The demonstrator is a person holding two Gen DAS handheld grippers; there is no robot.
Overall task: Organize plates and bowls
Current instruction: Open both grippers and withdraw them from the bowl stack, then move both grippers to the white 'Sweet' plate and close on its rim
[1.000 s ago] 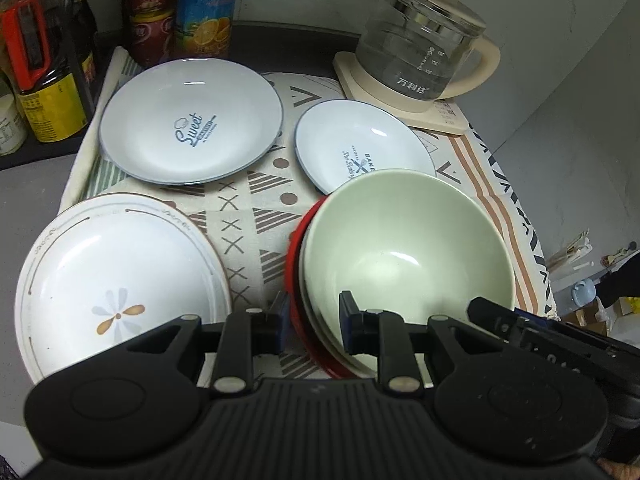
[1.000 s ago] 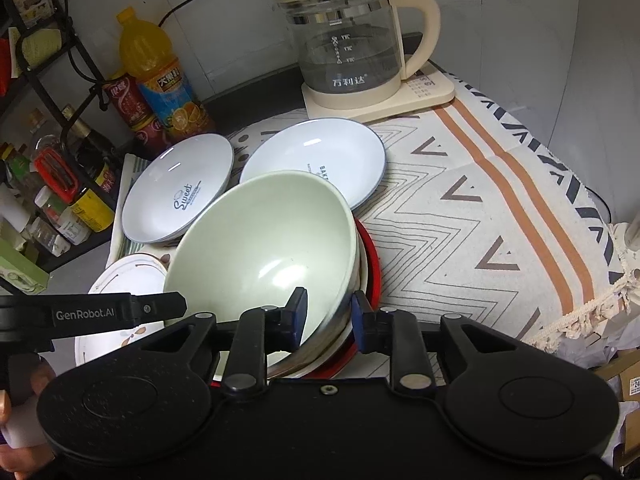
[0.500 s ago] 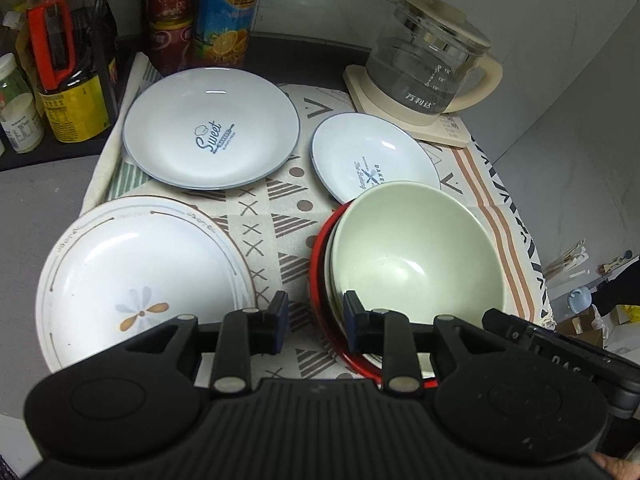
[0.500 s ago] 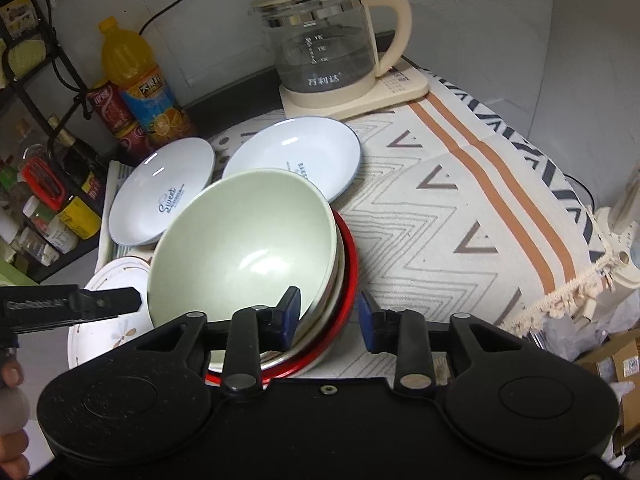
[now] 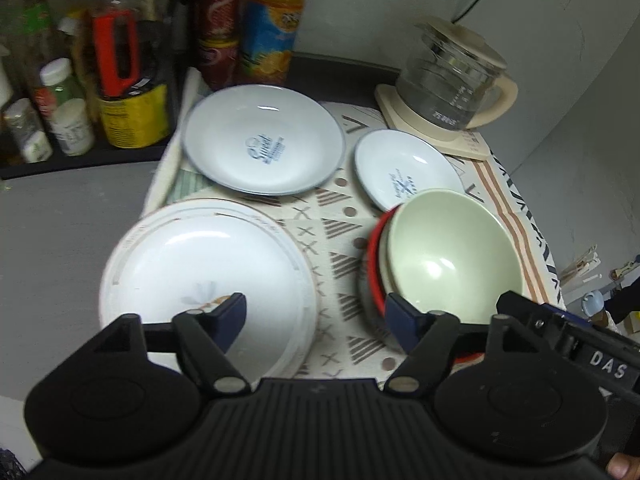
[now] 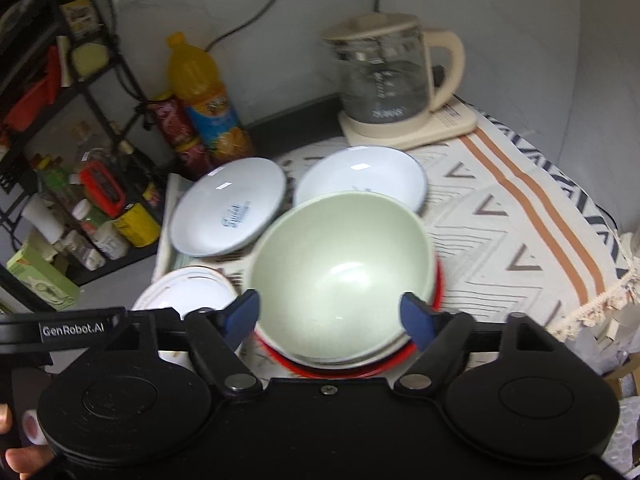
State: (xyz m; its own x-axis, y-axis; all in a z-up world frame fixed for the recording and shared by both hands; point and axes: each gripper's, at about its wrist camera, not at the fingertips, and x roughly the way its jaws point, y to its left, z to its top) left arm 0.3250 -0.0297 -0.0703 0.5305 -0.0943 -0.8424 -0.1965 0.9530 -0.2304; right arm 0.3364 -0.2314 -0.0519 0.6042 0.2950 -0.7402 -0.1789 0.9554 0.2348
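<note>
A pale green bowl [image 5: 452, 256] [image 6: 344, 268] sits on top of a stack that ends in a red dish [image 5: 370, 256] [image 6: 348, 370]. A white flower plate [image 5: 204, 276] [image 6: 188, 292] lies at the near left. Behind it rest a large "Sweet" plate [image 5: 262, 138] [image 6: 230, 206] and a smaller blue-rimmed plate [image 5: 404, 168] [image 6: 360, 170]. My left gripper [image 5: 316, 316] is open above the cloth, between the flower plate and the stack. My right gripper [image 6: 330, 316] is open, its fingers on either side of the green bowl's near rim, holding nothing.
A glass kettle [image 5: 452, 88] [image 6: 384, 80] stands on its cream base at the back right. An orange juice bottle [image 6: 202, 96], red cans [image 5: 218, 28] and a rack of jars [image 5: 60, 92] crowd the back left. The patterned cloth [image 6: 520, 232] drops off at the right edge.
Both grippers have opened wide from nearly shut and pulled back and up from the bowl stack. The stack stays on the cloth.
</note>
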